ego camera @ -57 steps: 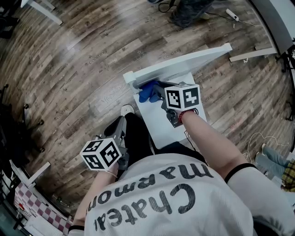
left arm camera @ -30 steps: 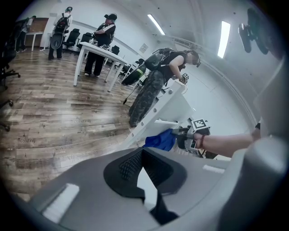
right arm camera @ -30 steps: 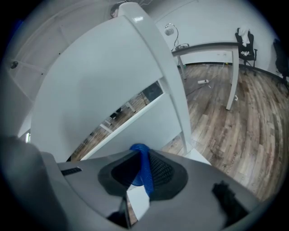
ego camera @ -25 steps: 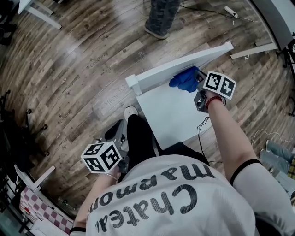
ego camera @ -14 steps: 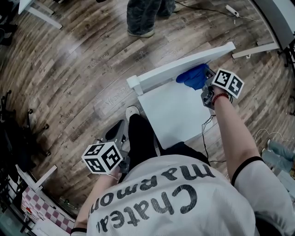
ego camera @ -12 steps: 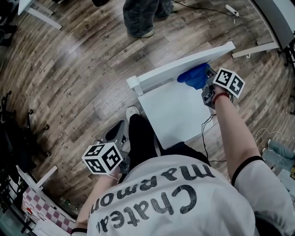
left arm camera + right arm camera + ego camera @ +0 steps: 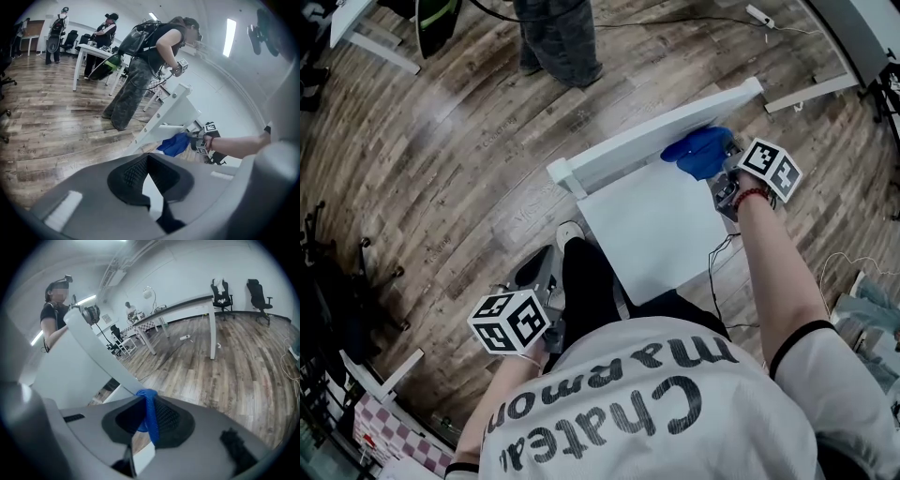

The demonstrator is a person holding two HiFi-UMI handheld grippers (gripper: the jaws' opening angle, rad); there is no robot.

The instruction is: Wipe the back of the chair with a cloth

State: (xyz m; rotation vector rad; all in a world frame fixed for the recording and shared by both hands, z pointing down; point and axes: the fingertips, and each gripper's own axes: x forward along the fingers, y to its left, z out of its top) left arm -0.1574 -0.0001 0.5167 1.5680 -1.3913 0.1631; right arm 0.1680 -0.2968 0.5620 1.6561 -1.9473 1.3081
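Your right hand-held gripper (image 7: 149, 414) is pinching the cloth (image 7: 698, 150), a blue fold caught between the pads, and in the head view the bunched rest of it is pressed against the seat-side face of the chair's back (image 7: 619, 150). That puts the cloth at about 1 o'clock from you, touching the back close to its far end, just off the tip of the gripper at roughly 10 o'clock from it. The relation that matters is the back's long axis: it runs as a straight white rail along the 8-to-2 o'clock line, and you are near the 2 o'clock end, so there looks to be little rail left that way and most of it lies toward 8 o'clock, above the seat (image 7: 652, 225). A stroke should probably follow that line with the cloth flat to the rail rather than cutting across it. Your left hand-held gripper (image 7: 147, 161) has its jaws pressed together on nothing, and it hangs at about 7 o'clock beside your leg, well apart from the chair, so the right hand is clearly the nearer one for the job. Another person (image 7: 553, 37) stands at 12 o'clock on the floor beyond the chair, apart from it
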